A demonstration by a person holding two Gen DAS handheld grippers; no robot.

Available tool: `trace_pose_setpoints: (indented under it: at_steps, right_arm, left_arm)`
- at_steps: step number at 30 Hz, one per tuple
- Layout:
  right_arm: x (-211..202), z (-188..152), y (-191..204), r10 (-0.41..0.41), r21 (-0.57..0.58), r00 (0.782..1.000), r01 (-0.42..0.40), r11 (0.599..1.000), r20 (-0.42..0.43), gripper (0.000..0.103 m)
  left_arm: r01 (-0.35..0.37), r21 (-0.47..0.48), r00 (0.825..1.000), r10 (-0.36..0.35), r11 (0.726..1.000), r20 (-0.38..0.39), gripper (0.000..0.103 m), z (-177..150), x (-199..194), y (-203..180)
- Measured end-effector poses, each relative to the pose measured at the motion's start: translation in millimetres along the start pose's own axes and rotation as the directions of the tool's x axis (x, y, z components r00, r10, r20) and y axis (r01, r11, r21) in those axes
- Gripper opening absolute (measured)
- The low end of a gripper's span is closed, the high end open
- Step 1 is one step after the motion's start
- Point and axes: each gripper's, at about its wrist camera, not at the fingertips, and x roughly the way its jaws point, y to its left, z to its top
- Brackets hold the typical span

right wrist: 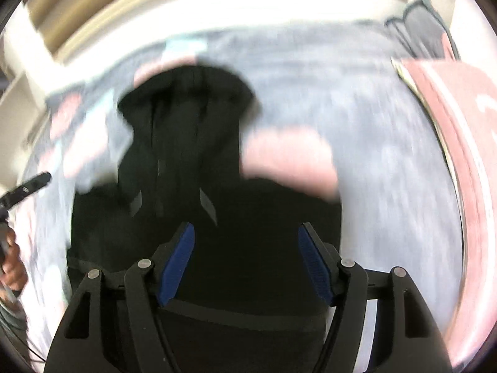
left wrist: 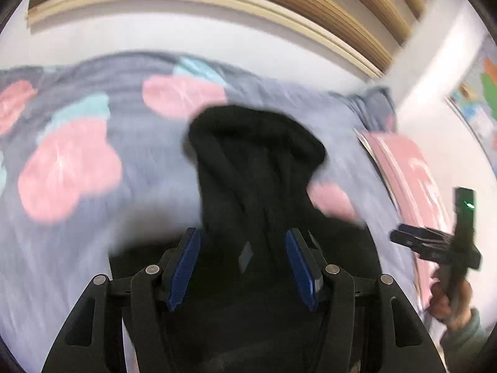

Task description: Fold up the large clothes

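You are looking down at one black garment lying on a bed, spread over a grey-blue duvet printed with pink and teal shapes. Both views are smeared by motion blur, so fine detail is lost. The garment looks like a hooded top with its hood end farthest from you and its body running back beneath both cameras; you cannot tell where the sleeves lie.

Your left hand-held gripper hangs over the garment's body with its blue pads spread wide and nothing between them. Your right hand-held gripper is likewise wide apart and holds nothing, hovering above the dark cloth. Whether either one touches the fabric cannot be told.

Judging by its folds, the garment is soft, limp and fairly thick, likely light enough to lift but prone to sag and bunch. A good hold would probably be a pinch at a hem edge or a shoulder seam, one gripper on each side, rather than the loose middle.

Count: one black garment, two grippers, one duvet, and one pink flat item, perhaps a book or folder, at the bed's right side
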Motion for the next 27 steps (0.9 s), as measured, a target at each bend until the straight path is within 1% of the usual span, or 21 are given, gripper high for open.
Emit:
trace_pose_setpoints:
  at_steps: [2, 5, 7, 8, 10, 11, 12, 13, 15, 16, 17, 18, 19, 20, 21, 22, 23, 24, 25, 26, 27]
  right_arm:
    - [19.3, 32.8, 6.0, -0.004, -0.002, 1.000, 0.004, 1.000, 0.028, 0.071]
    - [53.4, 63.3, 7.4, 0.009, 0.013, 1.000, -0.009, 1.000, 0.020, 0.071]
    - [73.6, 74.1, 7.7, 0.010, 0.018, 1.000, -0.010, 1.000, 0.004, 0.071]
    - [89.8, 80.9, 7.0, 0.004, 0.026, 1.000, -0.004, 1.000, -0.010, 0.071]
    - [118.4, 90.3, 3.9, -0.007, 0.044, 0.999, 0.008, 0.999, -0.035, 0.071]
    - [129.1, 92.0, 2.5, -0.017, 0.058, 0.999, 0.020, 0.998, -0.047, 0.071]
    - [140.6, 96.6, -1.3, -0.020, 0.066, 0.998, 0.024, 0.998, -0.056, 0.070]
    - [153.7, 98.9, -3.0, -0.019, 0.078, 0.997, 0.025, 0.997, -0.072, 0.067]
    - [183.5, 104.5, -2.6, -0.011, 0.094, 0.992, 0.023, 0.995, -0.128, 0.051]
    - [196.2, 107.8, -0.2, -0.008, 0.083, 0.988, 0.021, 0.996, -0.157, 0.021]
    - [197.8, 111.3, 0.0, -0.021, 0.078, 0.988, 0.033, 0.996, -0.156, 0.007]
    - [190.3, 114.5, -2.0, -0.009, 0.090, 0.992, 0.021, 0.996, -0.128, 0.006]
    - [175.0, 116.4, -5.9, 0.041, 0.116, 0.996, -0.031, 0.993, -0.079, 0.006]
    - [157.1, 115.7, -9.0, 0.083, 0.130, 0.996, -0.079, 0.988, -0.027, 0.006]
    - [142.9, 112.3, -9.5, 0.100, 0.123, 0.995, -0.100, 0.987, 0.009, 0.006]
    - [130.8, 106.4, -8.1, 0.100, 0.103, 0.994, -0.103, 0.989, 0.038, 0.006]
    - [125.7, 98.8, -6.5, 0.096, 0.086, 0.994, -0.100, 0.991, 0.052, 0.006]
    - [127.9, 91.8, -5.6, 0.096, 0.074, 0.994, -0.100, 0.992, 0.049, 0.006]
    - [134.9, 86.3, -4.7, 0.092, 0.062, 0.995, -0.094, 0.994, 0.034, 0.006]
    - [152.4, 78.5, -4.1, 0.068, 0.049, 0.998, -0.068, 0.996, -0.004, 0.006]
    - [175.0, 72.0, -5.1, 0.036, 0.047, 0.998, -0.034, 0.998, -0.055, 0.006]
  left_arm:
    - [-0.025, -0.030, 0.999, 0.025, 0.999, 0.021, 0.059, 28.5, 21.3, 8.3]
    - [-0.013, -0.088, 0.999, 0.016, 0.996, 0.030, 0.059, 62.7, 61.9, 18.0]
    - [-0.021, -0.111, 1.000, 0.023, 0.994, 0.019, 0.059, 76.2, 88.4, 24.9]
    - [-0.030, -0.113, 0.999, 0.031, 0.993, 0.011, 0.059, 78.2, 95.2, 29.0]
    - [-0.058, -0.133, 0.998, 0.056, 0.989, -0.020, 0.059, 85.4, 126.3, 34.9]
    - [-0.056, -0.137, 0.998, 0.052, 0.989, -0.033, 0.059, 87.9, 138.1, 37.2]
    - [-0.077, -0.137, 0.996, 0.070, 0.988, -0.053, 0.059, 89.0, 150.6, 39.0]
    - [-0.132, -0.138, 0.989, 0.122, 0.982, -0.084, 0.059, 91.1, 167.0, 41.8]
    - [-0.222, -0.126, 0.969, 0.204, 0.967, -0.140, 0.057, 91.6, 193.1, 48.3]
    - [-0.264, -0.127, 0.958, 0.243, 0.956, -0.154, 0.029, 92.6, 201.3, 54.9]
    - [-0.246, -0.148, 0.963, 0.224, 0.958, -0.151, 0.012, 93.8, 201.0, 61.7]
    - [-0.198, -0.195, 0.975, 0.174, 0.961, -0.135, 0.011, 96.3, 194.2, 71.5]
    - [-0.169, -0.230, 0.983, 0.149, 0.958, -0.103, 0.011, 98.2, 181.9, 78.9]
    - [-0.121, -0.260, 0.992, 0.109, 0.958, -0.062, 0.011, 98.9, 162.5, 85.8]
    - [-0.076, -0.280, 0.997, 0.070, 0.957, -0.030, 0.011, 96.9, 144.3, 90.4]
    - [-0.026, -0.292, 1.000, 0.026, 0.956, -0.004, 0.012, 92.2, 127.8, 93.1]
    - [0.009, -0.283, 1.000, -0.004, 0.959, 0.017, 0.014, 84.4, 112.7, 92.6]
    - [0.009, -0.265, 1.000, -0.004, 0.964, 0.021, 0.014, 78.2, 106.4, 90.5]
    - [-0.026, -0.234, 1.000, 0.026, 0.972, -0.002, 0.014, 67.3, 107.9, 89.1]
    - [-0.061, -0.218, 0.998, 0.054, 0.974, -0.037, 0.015, 61.4, 118.9, 92.0]
    - [-0.112, -0.200, 0.990, 0.091, 0.973, -0.109, 0.015, 50.3, 141.0, 97.9]
